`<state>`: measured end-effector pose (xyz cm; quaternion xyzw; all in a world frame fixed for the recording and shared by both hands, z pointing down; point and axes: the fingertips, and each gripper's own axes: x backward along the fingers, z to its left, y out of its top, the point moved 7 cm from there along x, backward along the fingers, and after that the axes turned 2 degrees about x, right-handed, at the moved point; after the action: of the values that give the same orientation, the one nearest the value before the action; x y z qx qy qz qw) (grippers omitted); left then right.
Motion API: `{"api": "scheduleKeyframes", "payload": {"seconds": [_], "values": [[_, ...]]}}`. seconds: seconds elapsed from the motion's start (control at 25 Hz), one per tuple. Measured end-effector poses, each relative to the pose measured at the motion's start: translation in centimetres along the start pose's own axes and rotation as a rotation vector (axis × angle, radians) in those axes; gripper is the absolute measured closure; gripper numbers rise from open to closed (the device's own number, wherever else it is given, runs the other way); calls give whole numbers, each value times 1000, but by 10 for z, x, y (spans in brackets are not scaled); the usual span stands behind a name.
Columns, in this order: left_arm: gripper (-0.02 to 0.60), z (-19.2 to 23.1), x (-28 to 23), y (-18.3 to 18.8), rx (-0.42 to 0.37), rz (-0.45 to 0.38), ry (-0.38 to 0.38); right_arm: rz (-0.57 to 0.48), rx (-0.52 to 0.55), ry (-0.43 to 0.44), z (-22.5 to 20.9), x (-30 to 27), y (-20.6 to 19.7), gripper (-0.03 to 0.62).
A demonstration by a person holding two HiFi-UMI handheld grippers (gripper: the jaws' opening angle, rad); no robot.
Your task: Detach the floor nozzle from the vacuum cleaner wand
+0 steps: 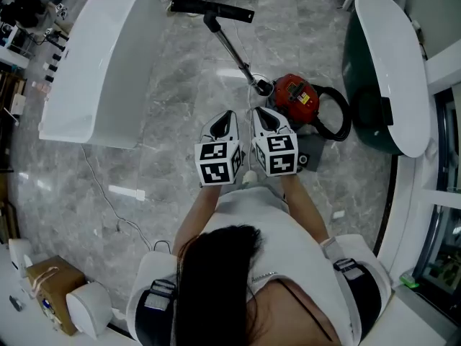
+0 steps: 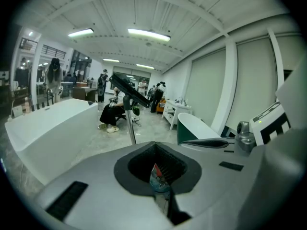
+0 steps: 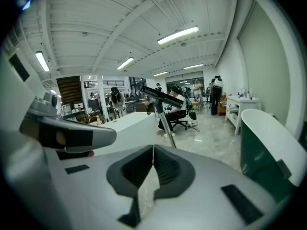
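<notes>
The floor nozzle [image 1: 209, 7] is a flat black plastic bar fixed crosswise on the far end of the wand [image 1: 232, 49], well ahead of both sets of jaws and untouched. From the gripper views it looks to stand up off the floor, tilted, higher than the jaw tips.

The wand is a slim, shiny metal tube. It runs from just ahead of the jaw tips away to the nozzle. Just to the right of the right jaws sits the glossy red canister [image 1: 297, 98], with a ribbed black hose [image 1: 338, 121] looped beyond it on the grey, polished marble floor [image 1: 166, 186].

The left gripper [image 1: 227, 115] and right gripper [image 1: 261, 112] are held side by side, their jaws clenched with nothing gripped. A sliver of something red and blue shows through the gap under the left jaws; I can't tell what it is.

I'd say this is the approach, with the detaching not yet begun. Next, both pairs of jaws need to open and travel forward. One should clamp the smooth tube, which could slip or roll in the pads. The other should take the nozzle's neck, likely pressing a catch I can't make out, and then pull straight along the tube.

A smooth white bathtub [image 1: 101, 63] lies off to the left of the jaws. A dark green one with a white rim [image 1: 389, 63] lies to the right.
</notes>
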<state>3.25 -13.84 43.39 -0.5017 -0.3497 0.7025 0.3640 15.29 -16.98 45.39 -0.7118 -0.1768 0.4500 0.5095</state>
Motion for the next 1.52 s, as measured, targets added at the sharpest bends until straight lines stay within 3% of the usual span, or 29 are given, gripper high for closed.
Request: {"api": "scheduleKeyframes", "payload": {"seconds": [0.88, 1.52], "values": [[581, -9, -16, 8, -2, -14, 10, 2, 21, 18, -13, -2, 3, 577], [581, 24, -48, 30, -1, -19, -2, -19, 46, 2, -15, -42, 29, 579]]}}
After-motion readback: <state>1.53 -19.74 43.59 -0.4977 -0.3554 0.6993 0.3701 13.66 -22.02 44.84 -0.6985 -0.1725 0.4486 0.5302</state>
